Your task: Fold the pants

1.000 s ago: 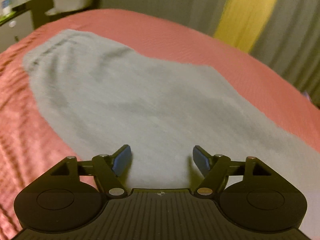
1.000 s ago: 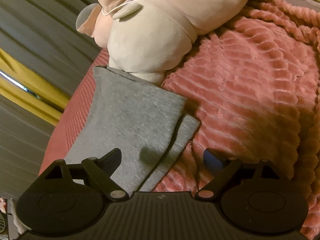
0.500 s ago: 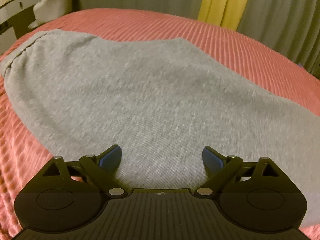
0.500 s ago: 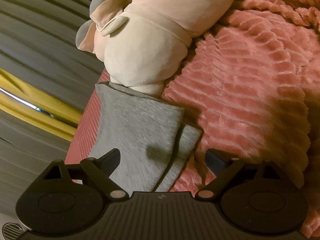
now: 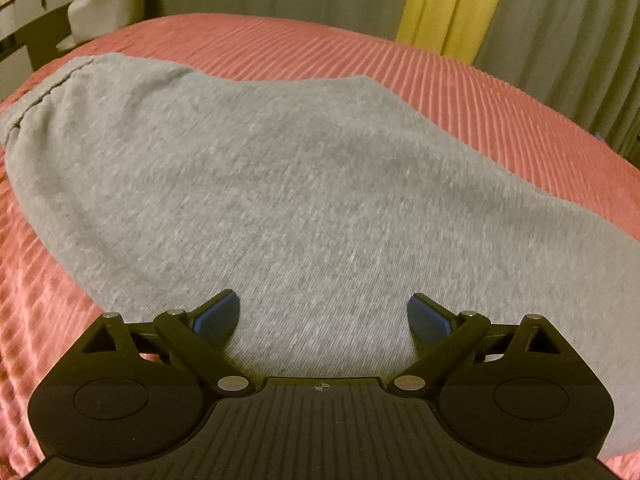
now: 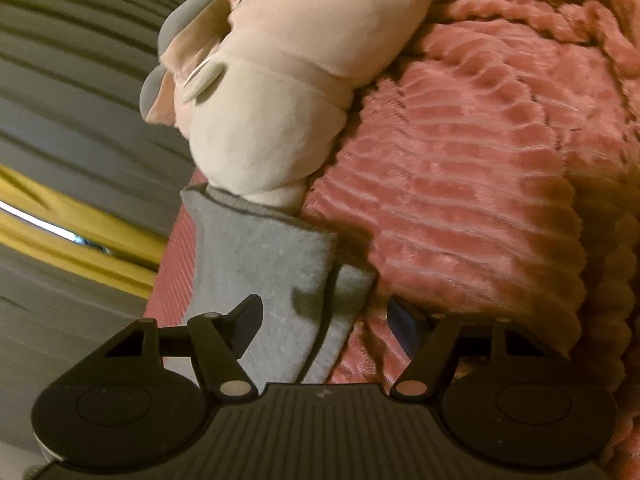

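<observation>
Open tool (image 5: 323,314) over grey pants (image 5: 280,184)

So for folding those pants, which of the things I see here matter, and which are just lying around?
Part of the job:
- grey pants, spread flat
- left gripper, jaws open over them
- right gripper, jaws just closing around the leg ends

Just lying about:
- plush toy
- pink bedspread
- yellow curtain

Matt grey knit pants (image 5: 280,184), ribbed, seemingly velvety pink bedspread (image 6: 480,184)

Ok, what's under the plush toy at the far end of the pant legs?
The grey pant legs run up to the plush toy, their hems tucked beneath it. Ribbed pink blanket lies alongside. How far the hems reach underneath is hidden.
</observation>
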A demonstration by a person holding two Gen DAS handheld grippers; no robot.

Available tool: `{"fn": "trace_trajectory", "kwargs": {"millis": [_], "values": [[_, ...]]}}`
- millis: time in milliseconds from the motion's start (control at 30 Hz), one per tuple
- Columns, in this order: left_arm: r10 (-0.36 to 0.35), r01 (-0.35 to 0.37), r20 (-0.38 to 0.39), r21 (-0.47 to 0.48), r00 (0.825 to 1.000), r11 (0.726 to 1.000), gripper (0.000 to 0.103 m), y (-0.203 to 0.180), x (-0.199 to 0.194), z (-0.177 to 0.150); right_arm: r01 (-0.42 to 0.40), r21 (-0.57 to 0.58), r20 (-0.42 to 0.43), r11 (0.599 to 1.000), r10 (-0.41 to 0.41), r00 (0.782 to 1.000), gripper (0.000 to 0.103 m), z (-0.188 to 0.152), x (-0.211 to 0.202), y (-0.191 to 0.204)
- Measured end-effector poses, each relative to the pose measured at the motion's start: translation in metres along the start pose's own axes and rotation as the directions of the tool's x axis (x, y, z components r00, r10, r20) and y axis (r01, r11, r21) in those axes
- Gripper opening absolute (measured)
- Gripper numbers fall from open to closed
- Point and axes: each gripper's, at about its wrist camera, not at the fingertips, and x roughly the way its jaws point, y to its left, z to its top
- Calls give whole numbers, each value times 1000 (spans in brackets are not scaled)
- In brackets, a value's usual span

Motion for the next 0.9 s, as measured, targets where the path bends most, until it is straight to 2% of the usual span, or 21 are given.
{"fn": "trace_trajectory", "kwargs": {"millis": [167,233,367,433,467,500,667,767,833,900], "values": [[-1,1,3,-7,1000,1000,99,0,0,0,-38,16,1,999,38,999,70,4,-1,-3],[2,-2,3,-3,1000,1000,99,-1,0,0,-28,-13,-10,1000,28,1000,70,4,3,4],[10,-10,3,4,1000,1000,100,-2,1,0,-23,5,-15,1000,23,1000,72,5,14,6],[11,-11,3,6,1000,1000,100,-2,1,0,-30,25,-3,999,30,1000,62,5,14,5],[11,-11,3,6,1000,1000,100,-2,1,0,-23,30,4,999,23,1000,36,5,15,6],[11,-11,3,6,1000,1000,100,-2,1,0,6,26,9,1000,-6,1000,22,5,14,6],[15,-15,4,9,1000,1000,100,-2,2,1,20,-33,55,999,-18,998,16,1,0,16],[17,-17,5,9,1000,1000,100,-3,2,0,-43,-72,90,996,49,995,15,-2,-10,27],[19,-19,5,10,1000,1000,100,-3,2,0,-99,-72,94,992,106,990,17,-3,-11,30],[18,-18,5,12,1000,1000,100,-3,2,0,-76,-77,82,994,83,993,24,-1,-5,31]]}}
